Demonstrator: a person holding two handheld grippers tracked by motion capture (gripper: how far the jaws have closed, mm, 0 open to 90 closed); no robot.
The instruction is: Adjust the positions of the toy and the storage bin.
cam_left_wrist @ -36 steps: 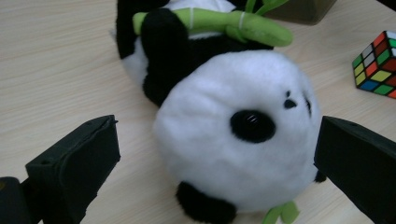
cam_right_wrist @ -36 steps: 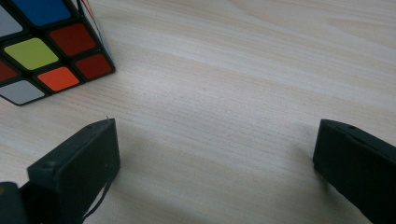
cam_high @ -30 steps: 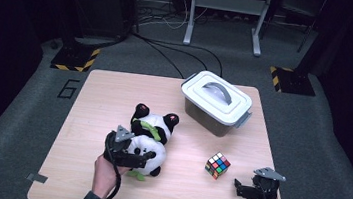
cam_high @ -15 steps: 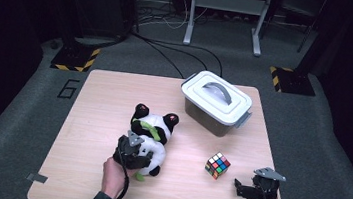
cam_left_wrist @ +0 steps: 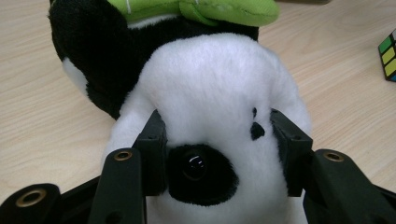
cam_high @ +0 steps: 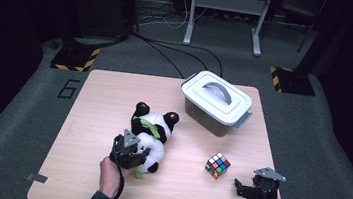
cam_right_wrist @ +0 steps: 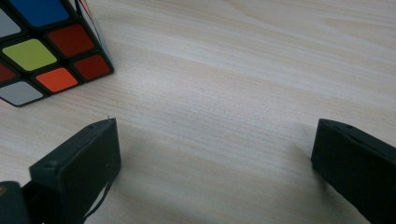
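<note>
High view: on the table (cam_high: 86,119), my left gripper (cam_high: 130,152) has just been closing its jaws, and they now squeeze the white head of the plush panda (cam_high: 153,132), which lies left of centre. To its right sits the puzzle cube (cam_high: 218,165). My right gripper (cam_high: 250,189) rests wide open, holding nothing, near the cube.

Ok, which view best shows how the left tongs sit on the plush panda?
The left gripper view: both jaws of the left tongs press into the plush panda on its white head, beside the eye patch. The high view shows the whole toy with the tongs at its near end. The right gripper view faces the Rubik's cube.
</note>
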